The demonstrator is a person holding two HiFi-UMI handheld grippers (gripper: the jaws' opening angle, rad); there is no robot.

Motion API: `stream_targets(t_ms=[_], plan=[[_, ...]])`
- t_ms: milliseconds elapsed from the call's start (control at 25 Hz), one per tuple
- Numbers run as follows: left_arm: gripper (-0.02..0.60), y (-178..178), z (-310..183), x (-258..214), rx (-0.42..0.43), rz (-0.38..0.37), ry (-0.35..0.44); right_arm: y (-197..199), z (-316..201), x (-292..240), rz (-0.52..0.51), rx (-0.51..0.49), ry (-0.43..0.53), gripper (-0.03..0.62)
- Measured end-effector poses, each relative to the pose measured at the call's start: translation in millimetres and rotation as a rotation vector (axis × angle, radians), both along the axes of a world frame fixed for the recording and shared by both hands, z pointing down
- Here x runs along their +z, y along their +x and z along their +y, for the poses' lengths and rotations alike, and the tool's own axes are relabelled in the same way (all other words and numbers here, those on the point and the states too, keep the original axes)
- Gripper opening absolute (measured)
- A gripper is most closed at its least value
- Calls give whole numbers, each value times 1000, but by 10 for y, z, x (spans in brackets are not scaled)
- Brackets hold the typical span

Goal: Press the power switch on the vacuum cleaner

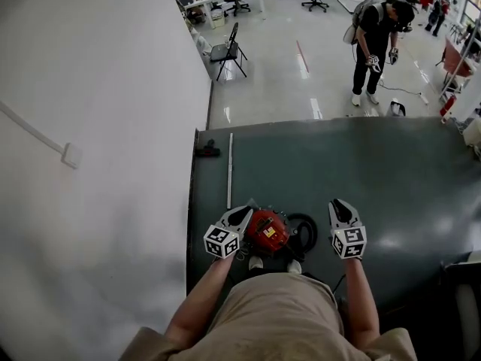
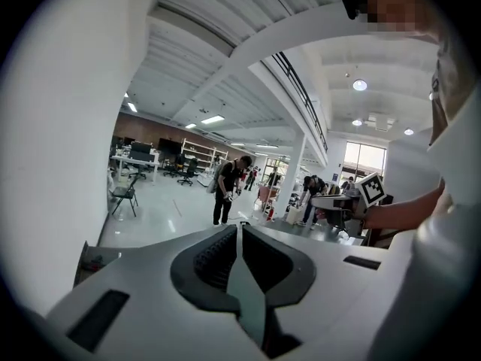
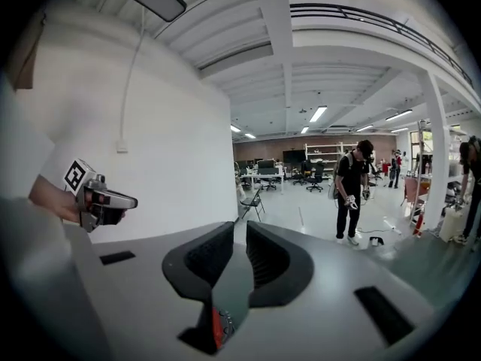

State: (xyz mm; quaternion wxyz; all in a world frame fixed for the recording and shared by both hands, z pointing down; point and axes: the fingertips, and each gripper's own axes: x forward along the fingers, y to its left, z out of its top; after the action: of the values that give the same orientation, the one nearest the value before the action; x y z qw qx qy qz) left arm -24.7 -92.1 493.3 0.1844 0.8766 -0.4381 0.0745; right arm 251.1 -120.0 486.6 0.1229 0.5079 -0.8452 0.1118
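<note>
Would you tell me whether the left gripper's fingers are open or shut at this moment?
Shut: the left gripper has its fingers meeting at their tips in its own view, with nothing held between them.

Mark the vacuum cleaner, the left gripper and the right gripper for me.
vacuum cleaner (image 1: 267, 232), head view, on its red body.
left gripper (image 1: 246, 211), head view, midway between its fingertips.
right gripper (image 1: 340, 204), head view, midway between its fingertips.
</note>
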Motion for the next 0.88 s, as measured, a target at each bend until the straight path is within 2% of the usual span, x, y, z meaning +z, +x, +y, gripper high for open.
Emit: stream_targets(t_ms=[280, 400, 680, 880], plan=[[11, 1156, -41, -207, 98, 59, 30, -323, 1, -219, -54, -137, 36, 57], [12, 1474, -27, -316, 123, 77, 44, -412, 24, -368, -82, -169, 58, 57], [12, 1817, -9, -543, 142, 75, 52, -417, 112, -659, -191, -167, 42, 57], [12, 1882, -28, -559, 152, 59, 45, -371, 156, -629, -187, -159, 35, 57]])
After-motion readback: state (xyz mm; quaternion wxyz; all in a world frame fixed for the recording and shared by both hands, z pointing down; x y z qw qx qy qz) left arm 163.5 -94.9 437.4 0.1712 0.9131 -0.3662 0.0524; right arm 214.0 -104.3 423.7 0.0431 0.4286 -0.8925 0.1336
